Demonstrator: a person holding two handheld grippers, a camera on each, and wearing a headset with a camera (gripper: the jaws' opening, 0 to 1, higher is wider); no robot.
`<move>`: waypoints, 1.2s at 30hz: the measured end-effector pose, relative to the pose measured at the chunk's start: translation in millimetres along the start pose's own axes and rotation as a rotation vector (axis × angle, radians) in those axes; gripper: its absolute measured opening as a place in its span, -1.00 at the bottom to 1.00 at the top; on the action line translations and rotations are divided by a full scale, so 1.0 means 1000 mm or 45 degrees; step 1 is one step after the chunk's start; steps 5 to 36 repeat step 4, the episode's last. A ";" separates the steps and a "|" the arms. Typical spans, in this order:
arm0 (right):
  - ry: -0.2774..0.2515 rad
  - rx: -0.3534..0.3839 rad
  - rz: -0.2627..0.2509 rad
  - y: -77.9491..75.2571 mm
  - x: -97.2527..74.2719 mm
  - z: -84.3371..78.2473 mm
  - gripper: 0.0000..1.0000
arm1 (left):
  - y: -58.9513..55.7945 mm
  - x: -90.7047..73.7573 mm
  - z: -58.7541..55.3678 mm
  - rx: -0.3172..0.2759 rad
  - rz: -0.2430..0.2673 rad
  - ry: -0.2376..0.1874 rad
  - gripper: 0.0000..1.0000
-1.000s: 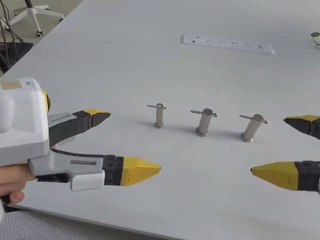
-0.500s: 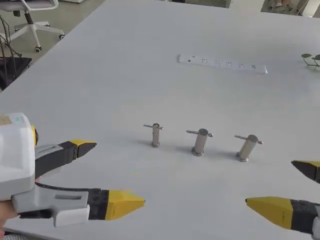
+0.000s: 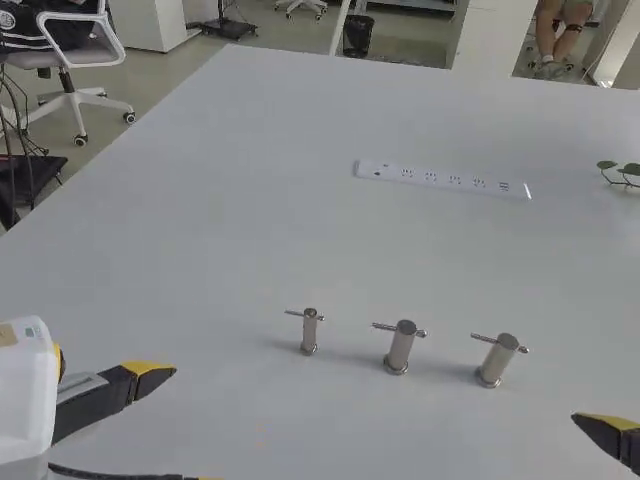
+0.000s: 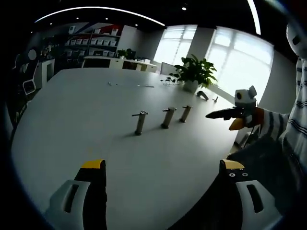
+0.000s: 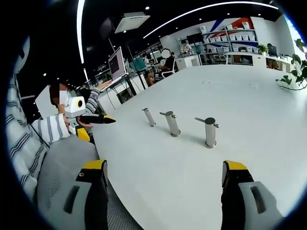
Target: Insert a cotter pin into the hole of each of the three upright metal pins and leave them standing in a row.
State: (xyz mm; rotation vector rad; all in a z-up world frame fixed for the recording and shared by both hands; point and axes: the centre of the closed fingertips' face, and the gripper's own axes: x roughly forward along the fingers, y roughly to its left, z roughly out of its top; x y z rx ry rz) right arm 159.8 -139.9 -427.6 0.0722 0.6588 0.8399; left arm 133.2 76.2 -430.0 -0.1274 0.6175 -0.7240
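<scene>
Left tongs (image 4: 163,165) and right tongs (image 5: 164,165) now farther back from the three pins (image 3: 400,347) than before

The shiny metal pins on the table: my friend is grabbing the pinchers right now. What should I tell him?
Grippers: left gripper and right gripper are both open and empty, near the front edge of the white table, apart from the pins.
Things: three upright silver metal pins stand in a row: left pin, middle pin, right pin.
Done: each has a thin metal cotter pin crossing its top.
Left: seemingly nothing; perhaps check that each is seated.
</scene>
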 end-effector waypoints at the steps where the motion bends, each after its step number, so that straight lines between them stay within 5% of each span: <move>1: 0.005 0.007 0.000 -0.001 0.001 0.000 0.97 | 0.000 0.000 -0.001 -0.001 0.001 0.001 0.94; 36: 0.019 0.008 -0.004 -0.001 0.003 0.000 0.97 | 0.002 0.001 -0.001 -0.012 0.007 0.004 0.94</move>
